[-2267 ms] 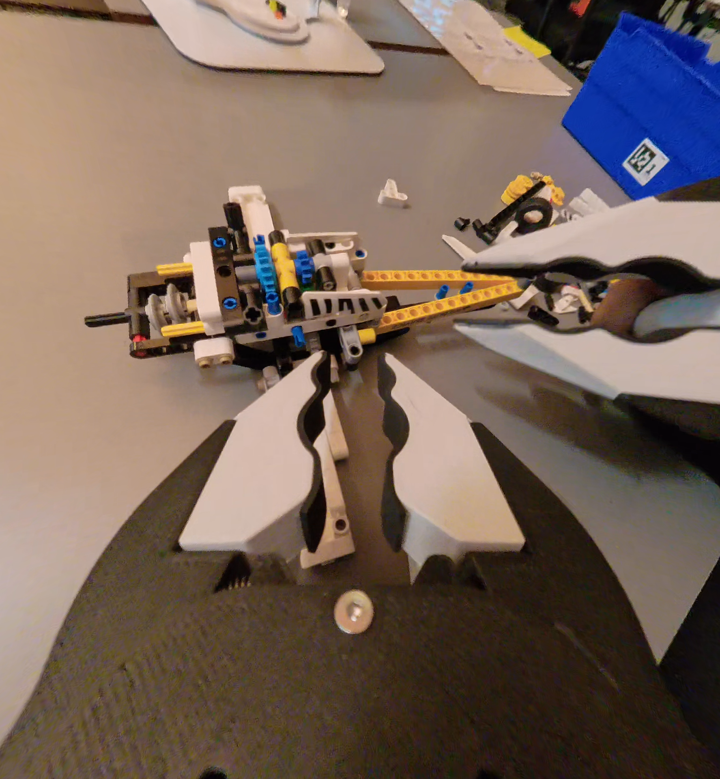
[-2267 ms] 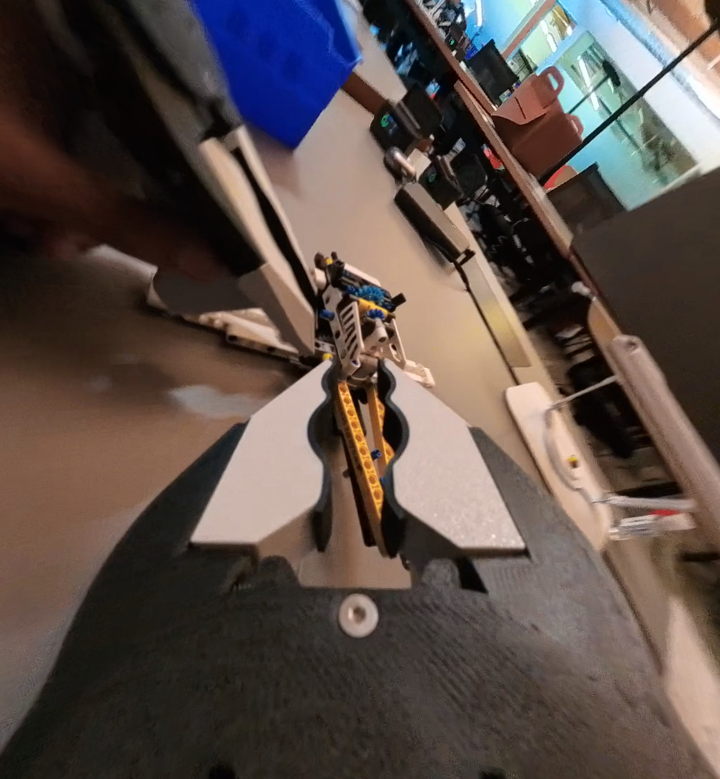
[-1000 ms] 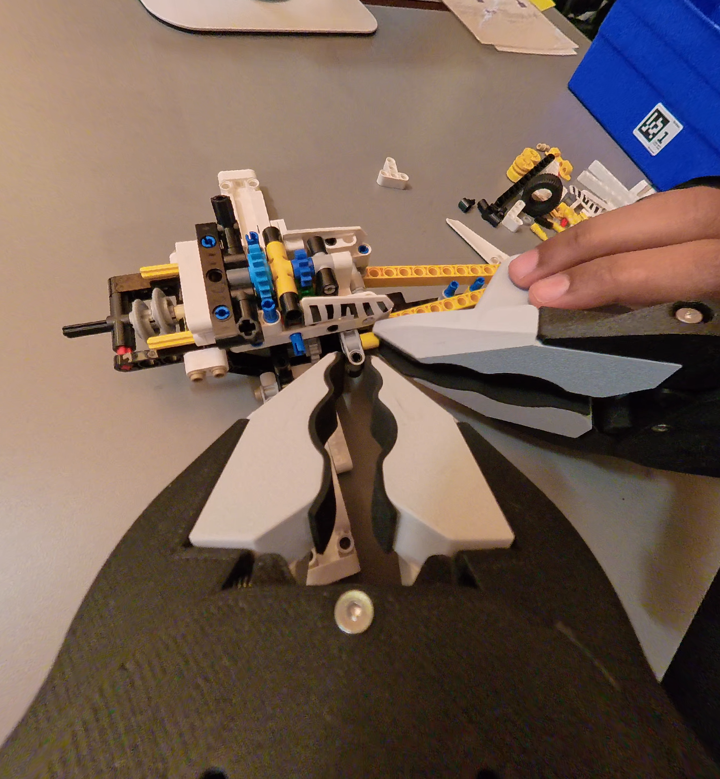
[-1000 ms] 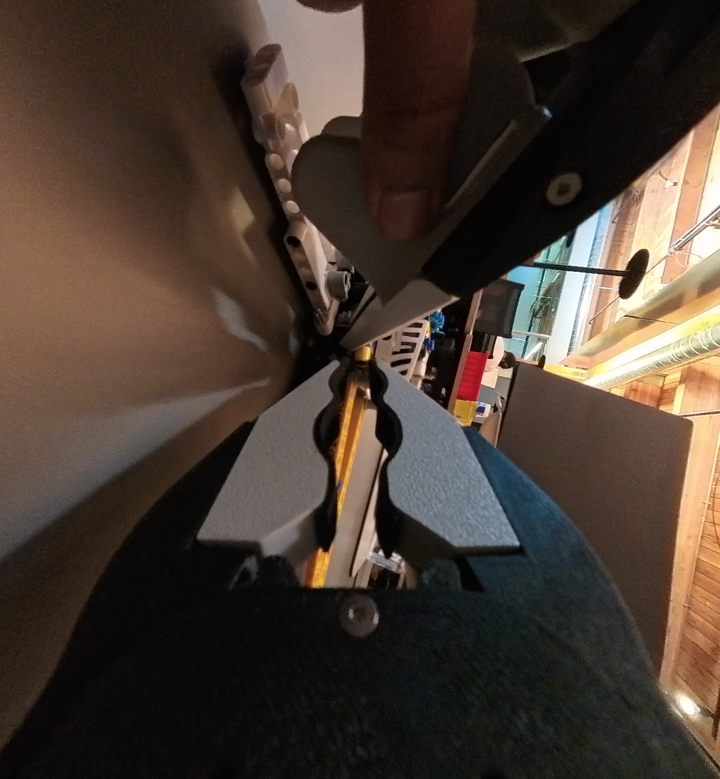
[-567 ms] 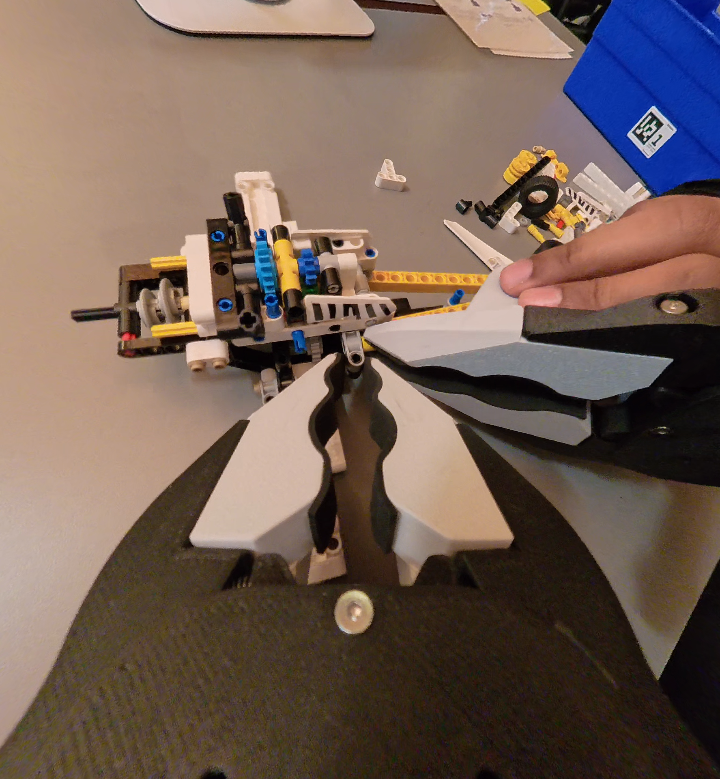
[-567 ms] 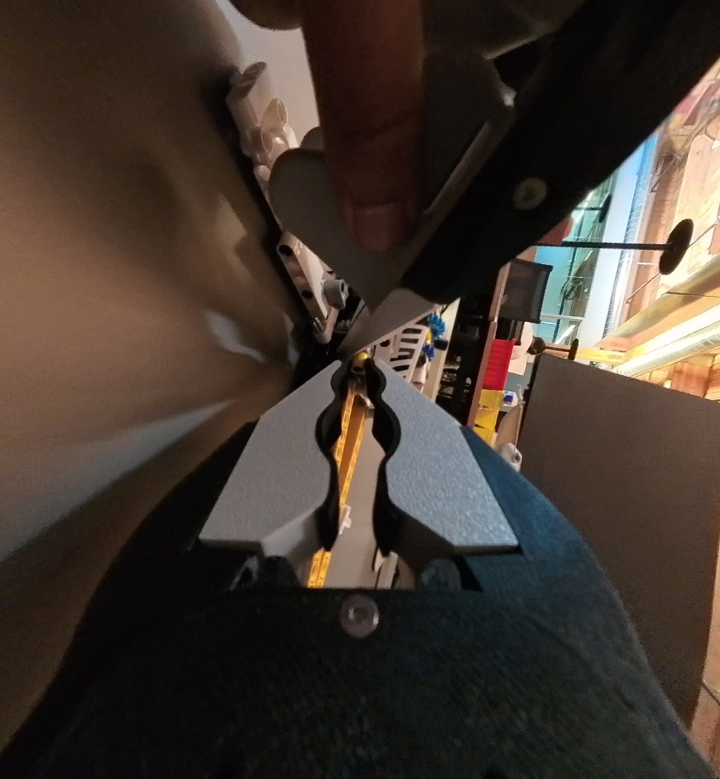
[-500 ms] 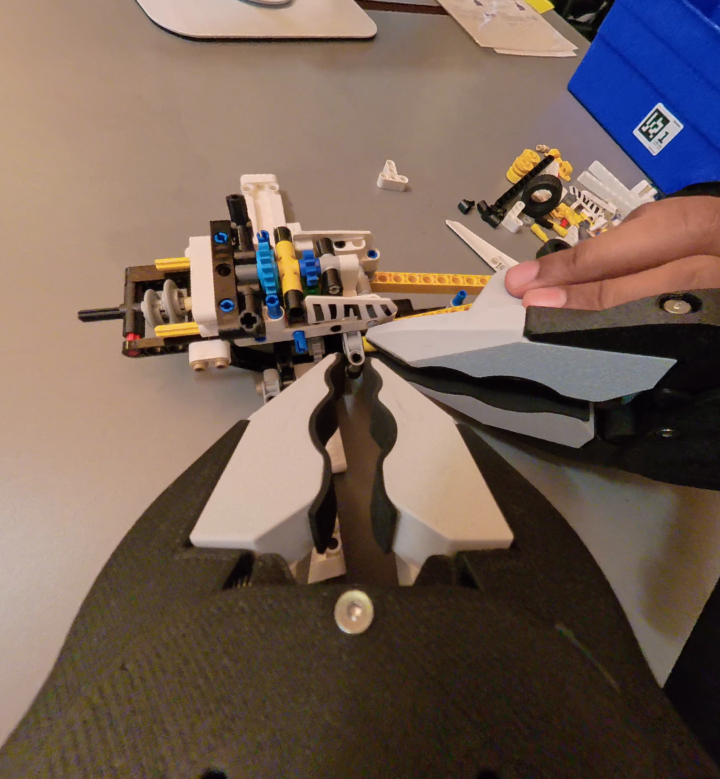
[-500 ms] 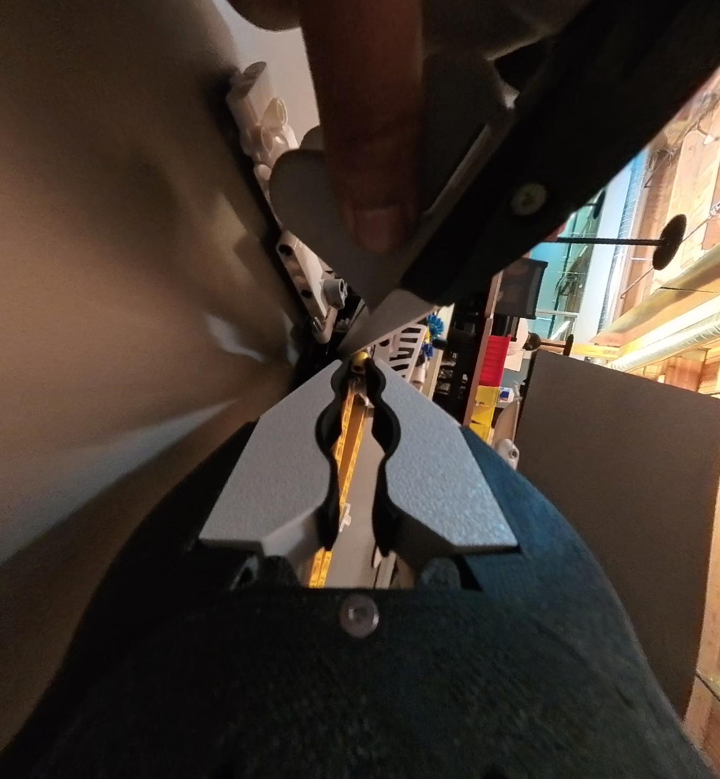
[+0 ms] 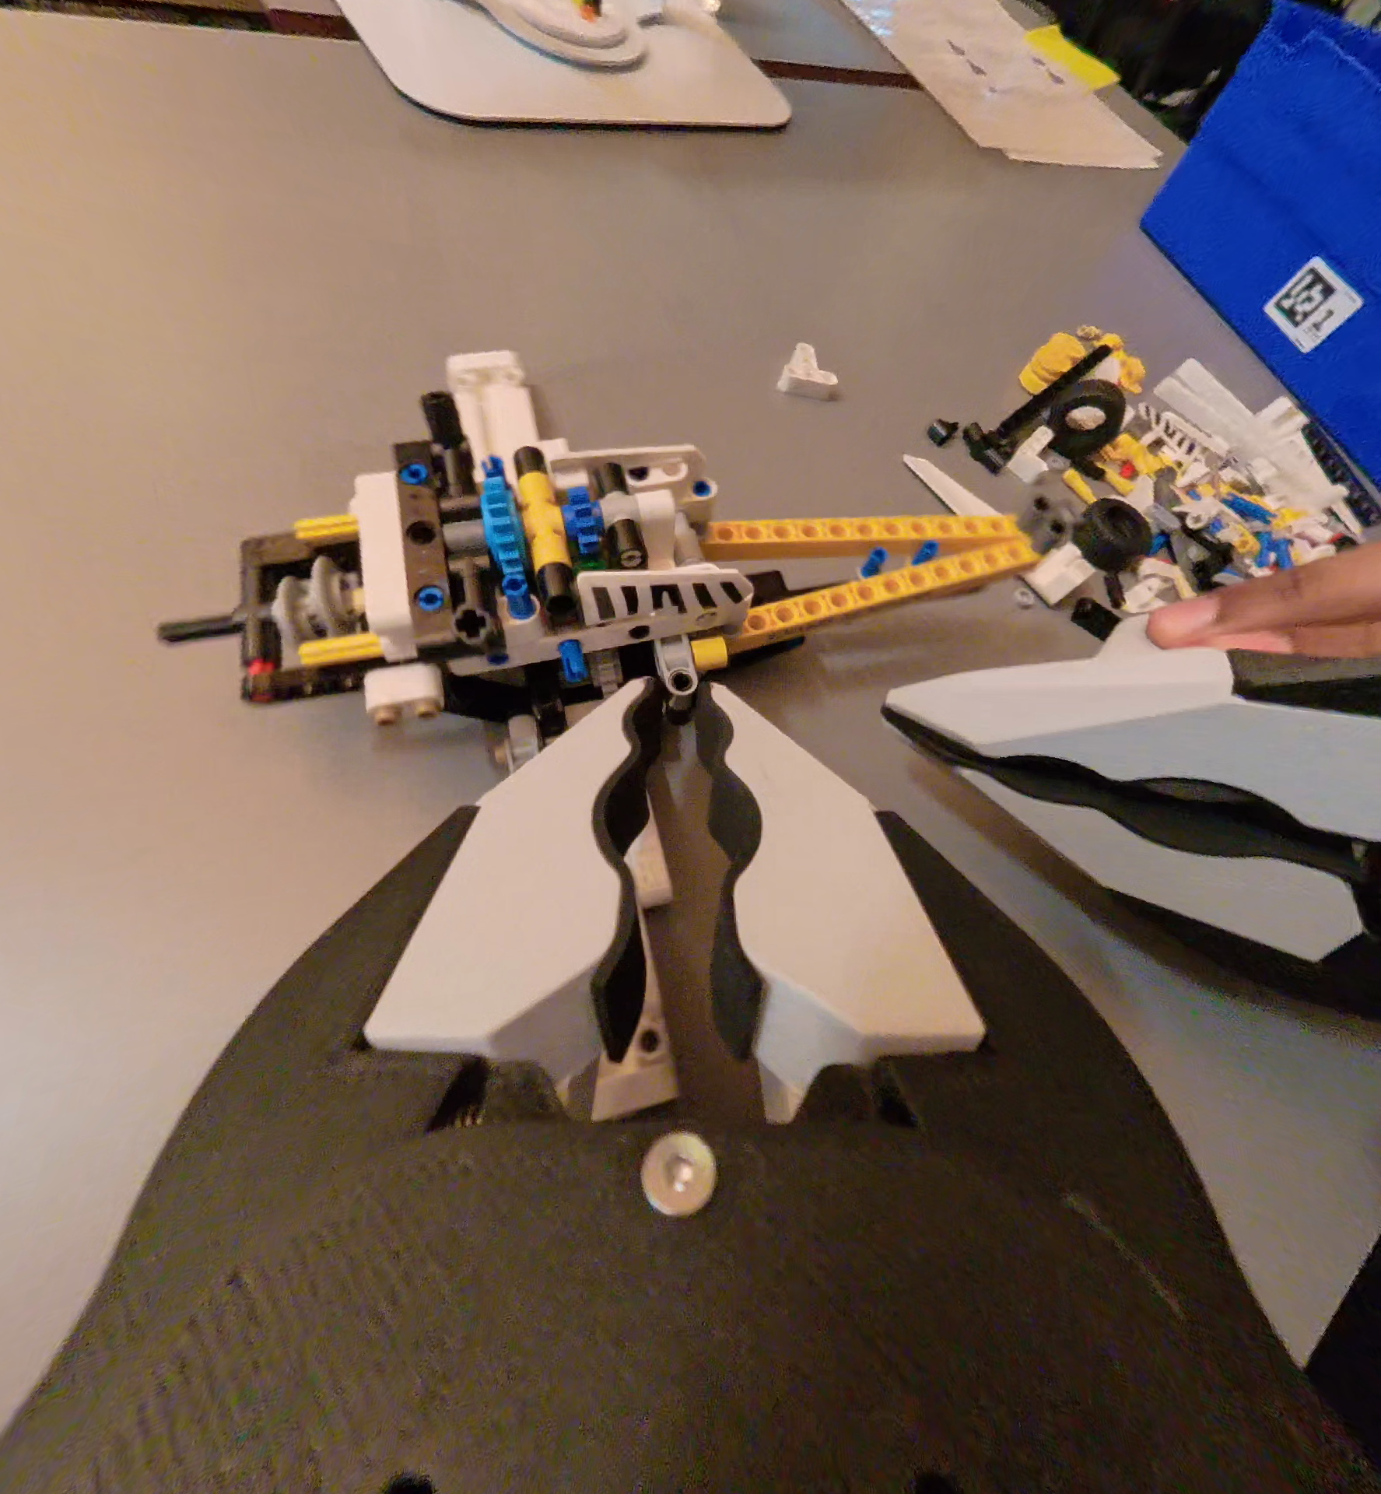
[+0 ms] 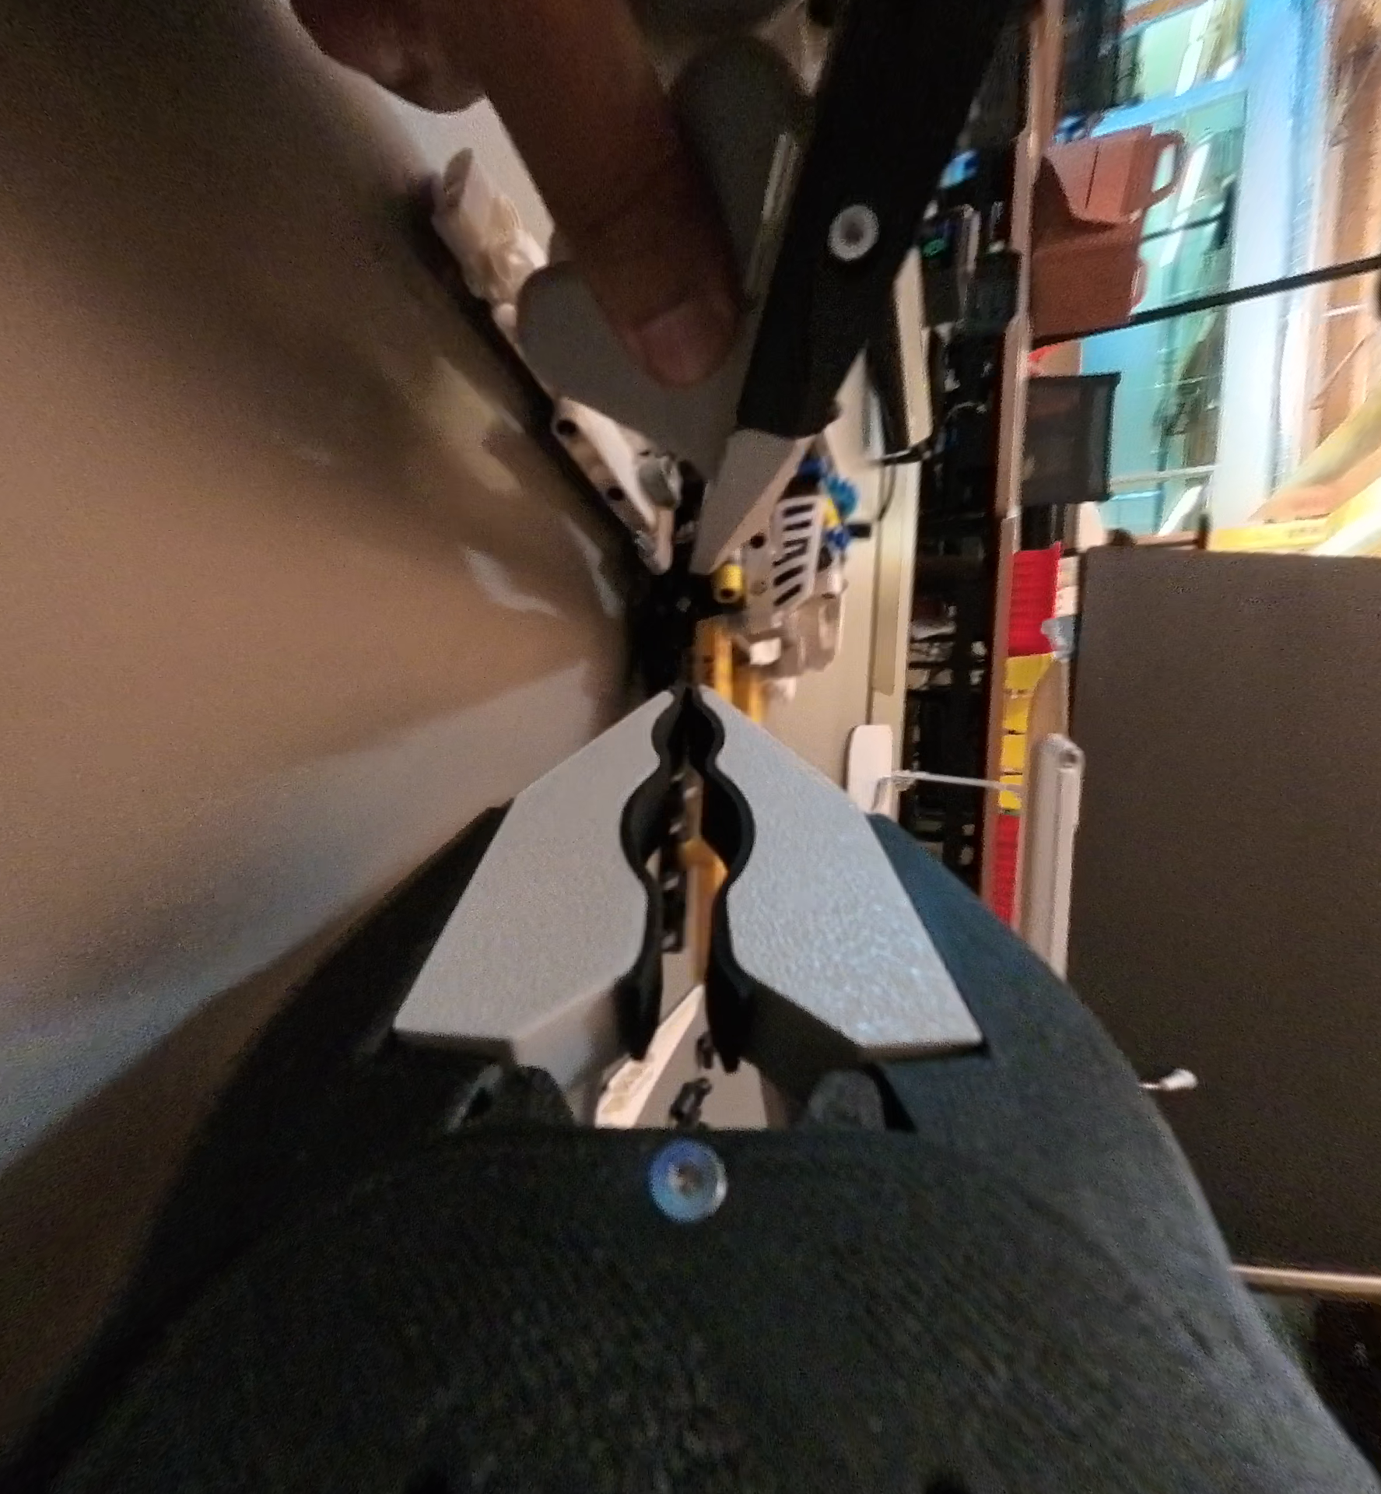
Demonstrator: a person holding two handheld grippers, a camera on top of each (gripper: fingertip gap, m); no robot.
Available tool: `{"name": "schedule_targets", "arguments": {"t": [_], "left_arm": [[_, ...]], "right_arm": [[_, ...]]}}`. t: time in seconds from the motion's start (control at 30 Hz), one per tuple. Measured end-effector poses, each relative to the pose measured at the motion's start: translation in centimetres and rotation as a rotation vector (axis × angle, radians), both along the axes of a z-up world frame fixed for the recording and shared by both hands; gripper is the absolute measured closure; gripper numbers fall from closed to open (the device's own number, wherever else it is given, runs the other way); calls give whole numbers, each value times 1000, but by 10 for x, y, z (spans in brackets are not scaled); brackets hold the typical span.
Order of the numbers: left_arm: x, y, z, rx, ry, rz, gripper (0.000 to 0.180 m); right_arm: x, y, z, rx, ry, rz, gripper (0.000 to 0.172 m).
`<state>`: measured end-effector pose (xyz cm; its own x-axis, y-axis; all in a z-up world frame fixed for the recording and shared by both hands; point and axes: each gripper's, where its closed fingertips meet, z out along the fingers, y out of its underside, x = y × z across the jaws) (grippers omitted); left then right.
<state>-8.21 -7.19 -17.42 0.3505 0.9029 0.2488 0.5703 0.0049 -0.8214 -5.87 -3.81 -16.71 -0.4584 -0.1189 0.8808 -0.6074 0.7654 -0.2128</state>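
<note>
Your brick model [image 9: 509, 558] lies flat on the grey table [image 9: 186, 283], long axis running left to right: a black axle pokes out to the left, and two yellow beams [image 9: 873, 558] converge rightward toward the loose parts pile [image 9: 1156, 501] (beside the blue bin [image 9: 1317, 202]). Your left gripper [image 9: 677, 702] is pinched on a small grey connector [image 9: 677, 667] at the model's near edge. Your right gripper [image 10: 685, 699] is closed with nothing between its tips, just short of the beams' ends.
</note>
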Motion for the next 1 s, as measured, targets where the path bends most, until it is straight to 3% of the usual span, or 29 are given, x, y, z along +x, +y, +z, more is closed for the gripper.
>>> {"name": "schedule_targets", "arguments": {"t": [0.13,0.2,0.3,0.6,0.8,1.0], "left_arm": [[2,12,-1,-25,0,-68,177],[3,13,-2,-15,-5,-74,178],[4,14,-1,17,-13,-83,177],[7,19,-3,11,-25,-109,178],[9,19,-1,71,-31,-100,178],[9,26,-1,-17,3,-84,178]], "right_arm": [[-8,-5,11,30,137,67,172],[-12,-10,5,93,154,79,157],[-14,-16,-3,162,178,95,153],[-19,-23,-9,244,241,109,165],[-15,-22,-6,210,206,73,167],[-14,-12,-5,206,147,7,167]]}}
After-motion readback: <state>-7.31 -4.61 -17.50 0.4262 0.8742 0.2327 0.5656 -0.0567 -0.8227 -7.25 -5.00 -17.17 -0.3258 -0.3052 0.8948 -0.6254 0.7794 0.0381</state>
